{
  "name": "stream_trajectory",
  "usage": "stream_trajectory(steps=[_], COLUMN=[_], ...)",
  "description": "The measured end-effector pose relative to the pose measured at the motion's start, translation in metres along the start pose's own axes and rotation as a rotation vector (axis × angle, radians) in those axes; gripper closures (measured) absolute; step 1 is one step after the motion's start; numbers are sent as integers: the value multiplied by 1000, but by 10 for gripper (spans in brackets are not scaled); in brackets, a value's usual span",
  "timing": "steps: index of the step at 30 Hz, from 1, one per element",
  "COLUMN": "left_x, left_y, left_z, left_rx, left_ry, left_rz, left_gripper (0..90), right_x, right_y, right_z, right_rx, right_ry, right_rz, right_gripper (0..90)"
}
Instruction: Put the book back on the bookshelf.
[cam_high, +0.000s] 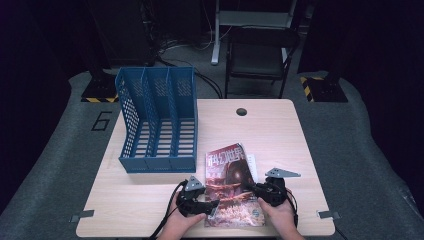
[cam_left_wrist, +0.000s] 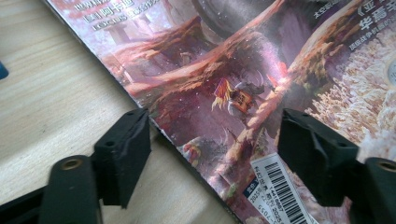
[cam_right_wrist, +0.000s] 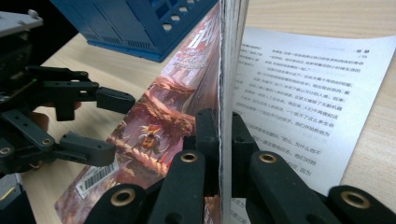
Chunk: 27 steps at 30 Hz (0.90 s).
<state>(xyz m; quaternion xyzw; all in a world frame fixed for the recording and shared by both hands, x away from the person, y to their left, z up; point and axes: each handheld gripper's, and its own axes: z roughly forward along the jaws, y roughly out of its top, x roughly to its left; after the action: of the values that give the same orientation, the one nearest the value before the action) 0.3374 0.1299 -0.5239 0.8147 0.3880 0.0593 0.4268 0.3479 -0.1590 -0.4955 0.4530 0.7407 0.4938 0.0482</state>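
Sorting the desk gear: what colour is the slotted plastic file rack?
Blue, seen best in the high view: slotted plastic file rack.

High view: counter (cam_high: 150, 200) lit evenly from overhead, the room around it falls off to near black. Picture is soft and low in detail, with slight bowing at the edges. Blue file rack (cam_high: 156, 120) throws a short, faint shadow on the wood.

Left gripper view: bright, sheen on the glossy magazine cover (cam_left_wrist: 243, 70), washed out toward the right edge. Cover print is soft; near jaws slightly blurred.

Right gripper view: well lit, page text (cam_right_wrist: 299, 93) legible mid-frame, jaws at bottom out of focus, top-left corner dark.
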Motion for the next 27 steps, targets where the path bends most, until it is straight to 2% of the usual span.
stream_trajectory(steps=[5, 7, 10, 17, 25, 26, 27], left_x=[0, 0, 0, 0, -3, -5, -5], left_y=[2, 4, 6, 9, 14, 14, 15], left_z=[4, 6, 8, 14, 22, 23, 24], left_rx=[11, 17, 22, 20, 30, 27, 29], left_ry=[-19, -34, -54, -105, -135, -145, -151], left_rz=[-13, -5, -19, -21, 14, -7, -3], left_gripper=[147, 139, 115, 62, 8, 8, 2], right_x=[7, 9, 12, 16, 20, 20, 21], right_y=[0, 0, -1, -4, -4, -4, -4], right_z=[-11, -12, -16, -25, -32, -32, -32], right_rx=[-52, -57, -71, -102, -117, -117, -122], right_ry=[19, 24, 32, 37, 45, 45, 46], right_rz=[-15, -14, -27, -49, -56, -56, -57], right_gripper=[870, 870, 870, 869, 869, 869, 869])
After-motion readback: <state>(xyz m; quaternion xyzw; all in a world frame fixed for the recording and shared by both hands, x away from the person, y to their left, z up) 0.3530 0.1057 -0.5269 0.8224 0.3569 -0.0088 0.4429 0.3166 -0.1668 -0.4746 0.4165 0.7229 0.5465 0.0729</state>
